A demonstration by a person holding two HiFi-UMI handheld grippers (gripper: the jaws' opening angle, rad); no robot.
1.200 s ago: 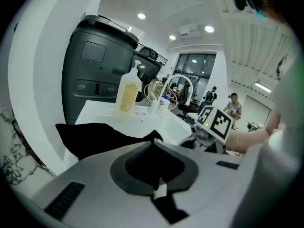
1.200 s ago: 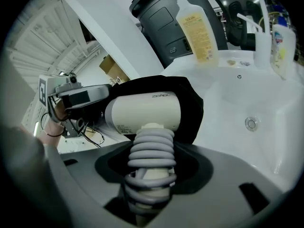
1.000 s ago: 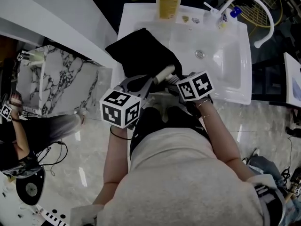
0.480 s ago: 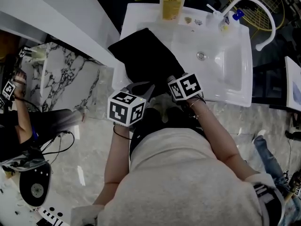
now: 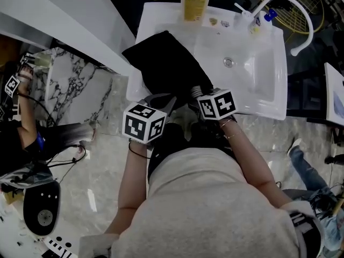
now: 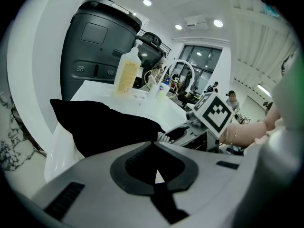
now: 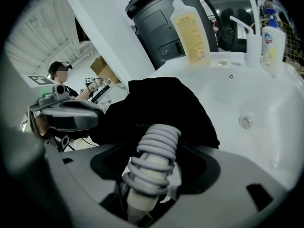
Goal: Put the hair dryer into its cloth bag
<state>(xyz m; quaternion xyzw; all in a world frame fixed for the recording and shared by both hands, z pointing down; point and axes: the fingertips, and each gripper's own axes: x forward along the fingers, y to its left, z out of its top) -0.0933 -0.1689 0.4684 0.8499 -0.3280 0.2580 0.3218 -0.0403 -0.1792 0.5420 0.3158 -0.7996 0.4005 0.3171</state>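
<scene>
Lying on the white surface (image 5: 258,98), the cloth bag (image 5: 161,63) has the left tongs (image 6: 153,144) pressed together at its near edge. The hair dryer (image 7: 151,172) runs lengthwise into it, cord-wrapped handle toward the person, between the right tongs (image 7: 154,148), spread and just opening wider.

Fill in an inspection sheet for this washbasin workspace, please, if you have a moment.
Surface: white washbasin, bare around the drain.
Job's things: black cloth bag lies on the basin's left side; hair dryer at its near end, handle outside the bag.
Clutter: pump bottle and small bottles along the back rim.
Grippers: left gripper shut at the bag's edge; right gripper open, jaws just opening, dryer handle between them.
Cables: cord coiled round the dryer handle; loose cables on the floor.
Surroundings: a person at left; dark bin behind the basin.
</scene>
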